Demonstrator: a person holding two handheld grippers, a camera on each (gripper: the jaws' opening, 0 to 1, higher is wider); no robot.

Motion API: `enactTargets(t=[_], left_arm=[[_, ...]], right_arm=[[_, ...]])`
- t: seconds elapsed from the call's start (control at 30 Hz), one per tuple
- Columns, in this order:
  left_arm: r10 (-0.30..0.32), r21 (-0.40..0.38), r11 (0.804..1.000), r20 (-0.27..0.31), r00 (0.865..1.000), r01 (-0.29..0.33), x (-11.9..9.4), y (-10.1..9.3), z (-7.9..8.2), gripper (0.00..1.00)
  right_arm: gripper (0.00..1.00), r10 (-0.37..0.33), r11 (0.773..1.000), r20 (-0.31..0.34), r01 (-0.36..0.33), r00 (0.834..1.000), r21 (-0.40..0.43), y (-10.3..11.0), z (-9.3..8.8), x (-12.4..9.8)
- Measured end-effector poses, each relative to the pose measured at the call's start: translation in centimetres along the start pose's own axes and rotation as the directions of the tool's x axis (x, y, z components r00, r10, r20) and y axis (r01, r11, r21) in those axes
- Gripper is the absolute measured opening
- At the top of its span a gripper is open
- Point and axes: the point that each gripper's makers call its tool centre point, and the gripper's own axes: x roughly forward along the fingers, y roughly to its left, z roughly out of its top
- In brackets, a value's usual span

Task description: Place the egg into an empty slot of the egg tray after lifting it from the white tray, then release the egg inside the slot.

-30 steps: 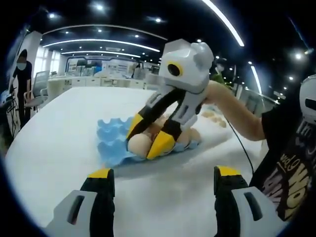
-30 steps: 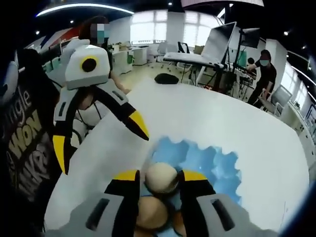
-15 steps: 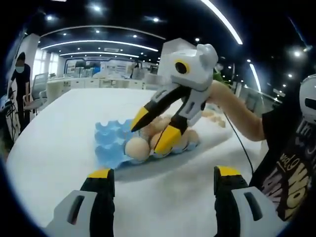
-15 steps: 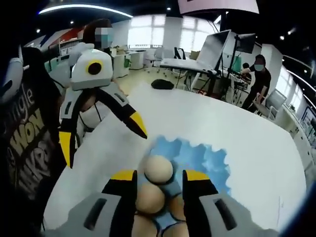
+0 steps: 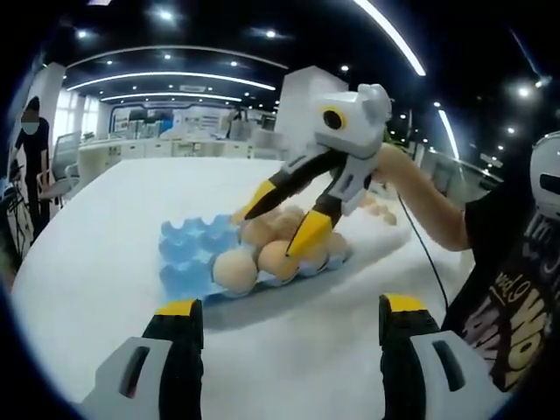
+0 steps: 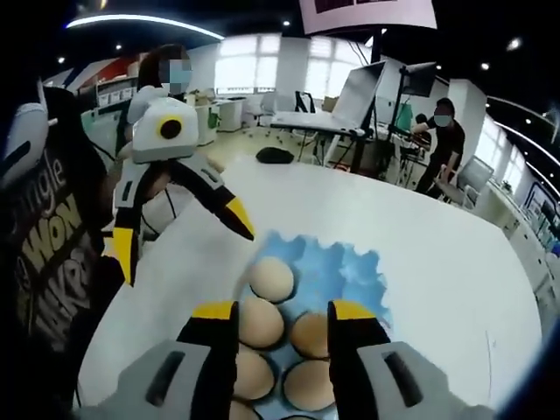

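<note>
A blue egg tray (image 5: 184, 255) lies on the white table and holds several eggs. The nearest egg (image 5: 234, 269) sits alone in its front slot, the same egg (image 6: 271, 278) at the head of the row in the right gripper view. My right gripper (image 5: 282, 220) hovers above the tray, open and off the eggs; its own jaws (image 6: 282, 311) stand apart over the tray (image 6: 354, 273). My left gripper (image 5: 289, 306) is open and holds nothing, low over the table in front of the tray, and appears as the left gripper (image 6: 179, 238) at the left.
The white tray (image 5: 391, 238) with more eggs lies behind the egg tray, to the right. A person's arm (image 5: 420, 199) holds the right gripper. Desks, monitors and standing people (image 6: 442, 149) are beyond the table. Bare table (image 5: 96, 236) surrounds the tray.
My right gripper opened, let go of the egg in the front slot, and rose up and back from the tray. The left gripper stayed still.
</note>
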Motion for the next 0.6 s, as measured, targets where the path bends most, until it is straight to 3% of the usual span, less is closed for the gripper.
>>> enactTargets(t=[0.6], left_arm=[[-0.008, 0.005, 1.000, -0.009, 1.000, 0.008, 0.5, 0.2, 0.0, 0.84]], right_arm=[[0.42, -0.107, 0.993, 0.033, 0.106, 0.994, 0.045, -1.7, -1.7, -4.4]])
